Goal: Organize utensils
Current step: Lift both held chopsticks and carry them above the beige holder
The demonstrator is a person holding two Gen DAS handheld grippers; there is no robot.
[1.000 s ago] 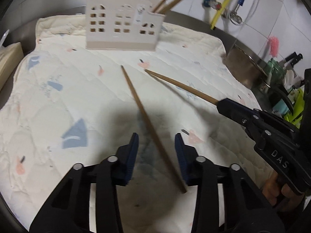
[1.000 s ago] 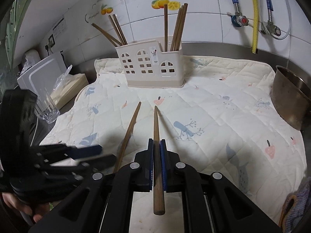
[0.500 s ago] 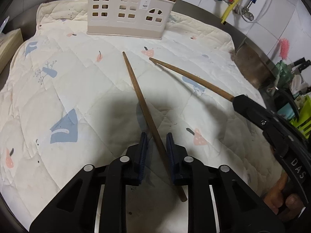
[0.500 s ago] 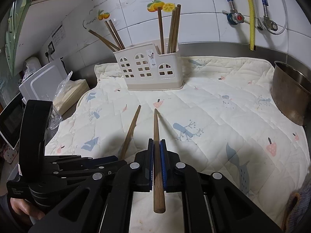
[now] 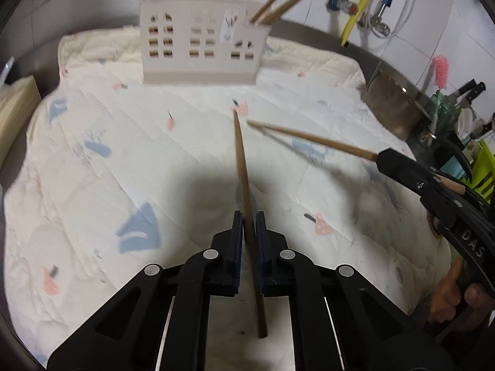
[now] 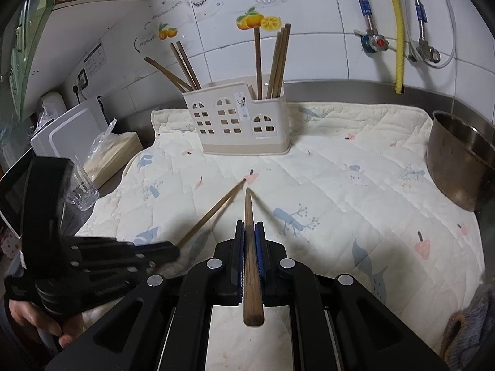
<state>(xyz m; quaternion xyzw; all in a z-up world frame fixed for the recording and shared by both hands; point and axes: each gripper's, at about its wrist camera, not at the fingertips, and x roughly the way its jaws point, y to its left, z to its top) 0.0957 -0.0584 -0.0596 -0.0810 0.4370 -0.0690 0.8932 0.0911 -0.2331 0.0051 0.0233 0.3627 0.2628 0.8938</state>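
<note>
- Left wrist: left gripper (image 5: 247,219) clamped on one chopstick (image 5: 244,179), tip toward the holder (image 5: 201,46).
- Right gripper (image 6: 250,232) clamped on second chopstick (image 6: 250,247), over quilted mat (image 6: 355,191); tips nearly meet.

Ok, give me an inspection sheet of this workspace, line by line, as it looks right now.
Surface: quilted printed cloth over a steel counter.
Job's things: cream utensil holder upright at the back, chopsticks standing in its left and right compartments; one chopstick in the left tongs, another chopstick in the right tongs.
Clutter: steel pot at the right edge, drinking glass and white box at the left.
Grippers: both tongs shut on a chopstick, tips pointing towards the holder.
Cables: yellow hose and braided pipes on the wall; none on the cloth.
Surroundings: white tiled wall with fruit stickers.
</note>
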